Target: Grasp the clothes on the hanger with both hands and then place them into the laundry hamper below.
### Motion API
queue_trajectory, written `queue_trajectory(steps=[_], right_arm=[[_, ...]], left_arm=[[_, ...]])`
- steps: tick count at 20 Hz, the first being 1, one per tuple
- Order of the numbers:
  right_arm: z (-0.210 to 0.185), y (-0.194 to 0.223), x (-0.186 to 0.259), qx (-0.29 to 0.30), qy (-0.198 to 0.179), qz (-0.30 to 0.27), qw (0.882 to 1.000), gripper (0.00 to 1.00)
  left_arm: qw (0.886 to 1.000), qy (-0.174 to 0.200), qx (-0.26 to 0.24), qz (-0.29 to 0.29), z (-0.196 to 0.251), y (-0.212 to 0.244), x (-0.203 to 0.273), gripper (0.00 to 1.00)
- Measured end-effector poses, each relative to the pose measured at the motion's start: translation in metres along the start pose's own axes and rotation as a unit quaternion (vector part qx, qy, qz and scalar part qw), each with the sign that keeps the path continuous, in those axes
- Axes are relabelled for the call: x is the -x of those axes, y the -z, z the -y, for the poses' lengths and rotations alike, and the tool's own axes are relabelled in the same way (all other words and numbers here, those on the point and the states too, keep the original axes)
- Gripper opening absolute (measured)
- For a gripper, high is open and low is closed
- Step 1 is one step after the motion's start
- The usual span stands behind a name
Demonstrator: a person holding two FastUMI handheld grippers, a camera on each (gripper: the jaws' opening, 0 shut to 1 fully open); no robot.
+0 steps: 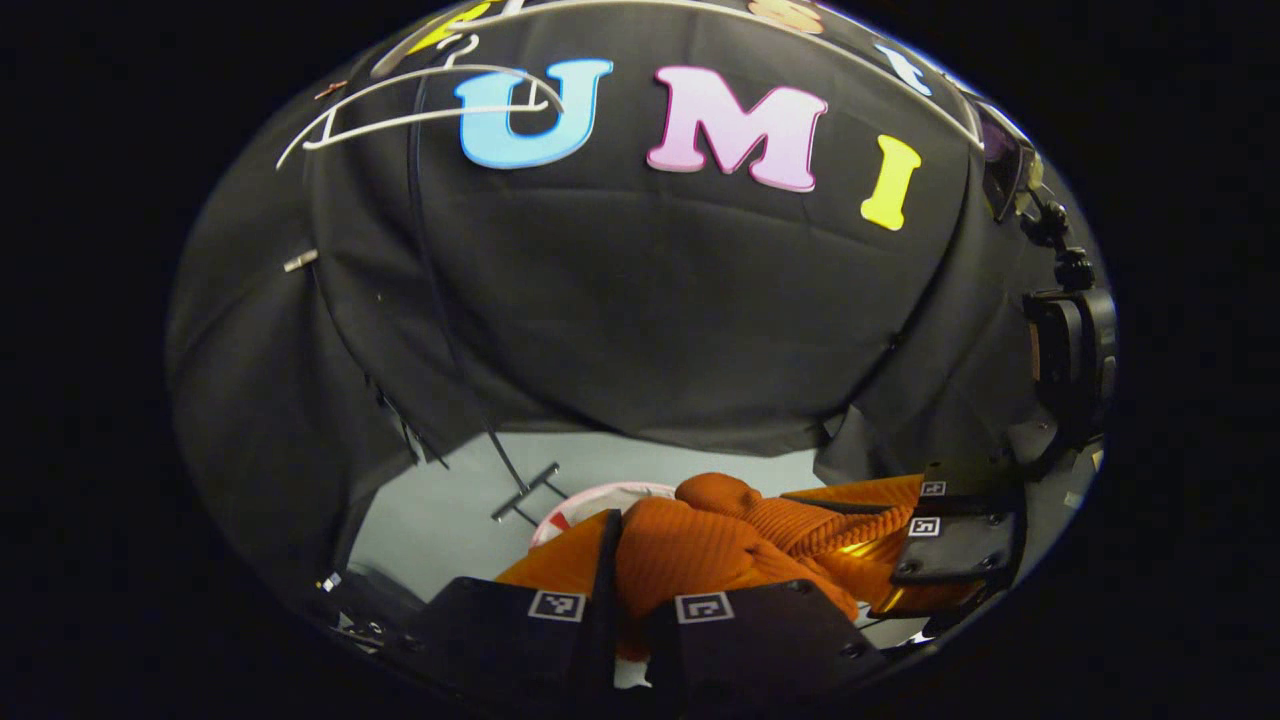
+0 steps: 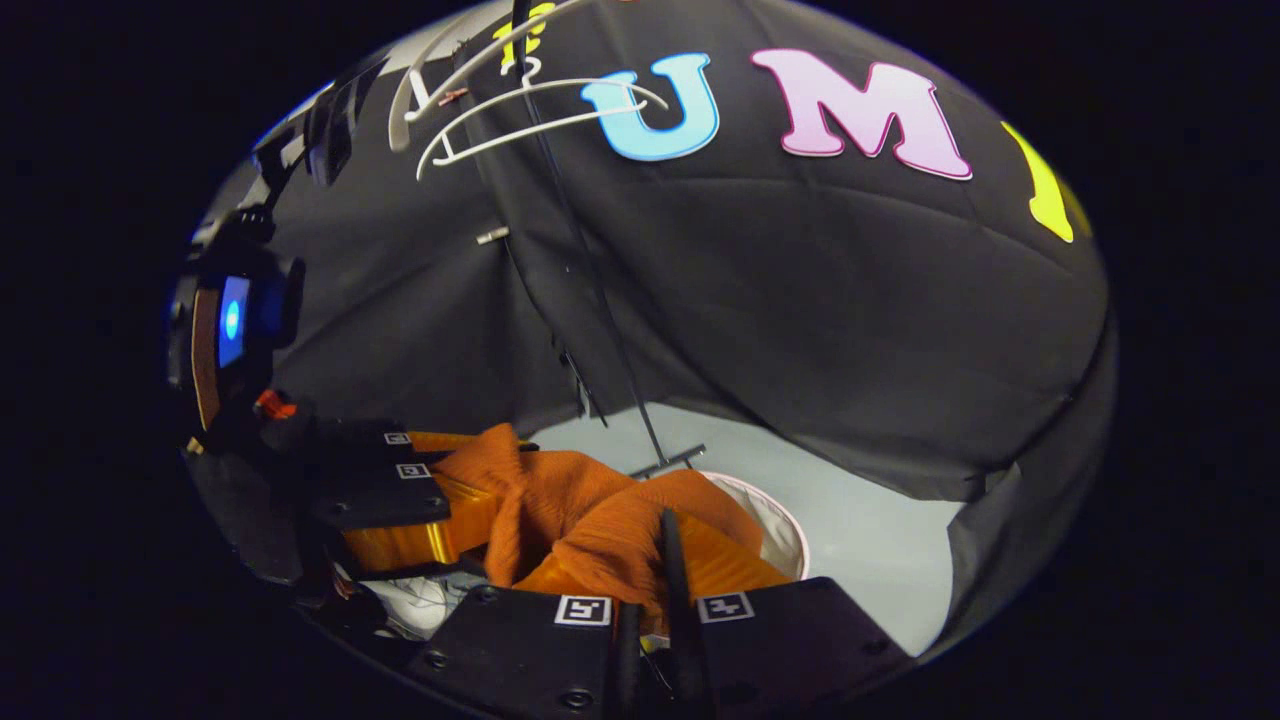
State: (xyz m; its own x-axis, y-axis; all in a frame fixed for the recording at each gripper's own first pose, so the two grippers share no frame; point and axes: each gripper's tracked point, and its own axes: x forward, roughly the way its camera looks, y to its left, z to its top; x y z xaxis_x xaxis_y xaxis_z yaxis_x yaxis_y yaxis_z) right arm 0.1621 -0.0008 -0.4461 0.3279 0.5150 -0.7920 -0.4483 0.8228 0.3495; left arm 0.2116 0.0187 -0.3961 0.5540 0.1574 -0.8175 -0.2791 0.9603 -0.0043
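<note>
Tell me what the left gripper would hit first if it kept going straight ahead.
The left gripper is already shut on the orange garment. Just beyond lies the white hamper's rim, probably next, though depth is unclear.

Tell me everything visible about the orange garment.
The orange garment is ribbed knit cloth, bunched and folded. It is off the white hanger and hangs over the white hamper. The left gripper and the right gripper are each shut on a fold of it.

1 orange garment [image 1: 700, 545], 1 hamper [image 2: 775, 520] (white), 1 hanger [image 1: 420, 105]
</note>
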Motion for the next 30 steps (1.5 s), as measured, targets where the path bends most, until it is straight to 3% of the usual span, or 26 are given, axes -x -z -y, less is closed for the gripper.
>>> queue_trajectory(steps=[1,2,4,5,6,7,8,9,17,21,25,30], right_arm=[[0.001,0.003,-0.005,0.005,0.002,-0.008,1.000,0.17],[0.002,0.000,-0.001,0.009,0.003,-0.010,1.000,0.39],[0.015,-0.003,0.003,0.035,0.025,-0.014,0.999,0.82],[0.023,0.000,0.002,0.047,0.035,-0.017,0.998,0.83],[0.029,0.002,0.004,0.052,0.037,-0.018,0.998,0.87],[0.033,0.006,0.005,0.052,0.040,-0.019,0.998,0.83],[0.037,0.007,0.007,0.047,0.041,-0.021,0.998,0.95],[0.038,0.008,0.010,0.040,0.043,-0.021,0.998,0.98],[0.020,0.014,0.023,0.027,0.042,-0.013,0.999,0.99],[-0.007,0.008,0.038,0.021,0.040,0.007,0.999,0.99],[-0.038,-0.010,0.065,0.025,0.061,0.049,0.997,0.98],[-0.090,-0.049,0.130,0.006,0.100,0.155,0.983,0.98]], left_arm=[[1.000,0.002,0.012,-0.007,0.000,0.002,-0.001,0.23],[1.000,0.004,0.020,-0.016,-0.002,0.005,-0.004,0.22],[0.999,-0.020,0.015,-0.033,-0.019,0.010,-0.005,0.73],[0.999,-0.028,0.013,-0.037,-0.026,0.012,-0.001,0.99],[0.998,-0.039,0.013,-0.039,-0.034,0.015,-0.006,0.99],[0.998,-0.045,0.014,-0.039,-0.038,0.016,-0.004,0.96],[0.998,-0.047,0.019,-0.038,-0.041,0.019,-0.002,0.95],[0.998,-0.048,0.024,-0.037,-0.045,0.021,0.000,0.95],[0.998,-0.047,0.029,-0.024,-0.059,0.037,0.031,0.95],[0.998,-0.057,0.000,0.022,-0.073,0.024,0.062,0.95],[0.995,-0.034,-0.022,0.091,-0.074,0.000,0.113,0.95],[0.985,-0.003,-0.058,0.161,-0.096,-0.019,0.189,0.96]])
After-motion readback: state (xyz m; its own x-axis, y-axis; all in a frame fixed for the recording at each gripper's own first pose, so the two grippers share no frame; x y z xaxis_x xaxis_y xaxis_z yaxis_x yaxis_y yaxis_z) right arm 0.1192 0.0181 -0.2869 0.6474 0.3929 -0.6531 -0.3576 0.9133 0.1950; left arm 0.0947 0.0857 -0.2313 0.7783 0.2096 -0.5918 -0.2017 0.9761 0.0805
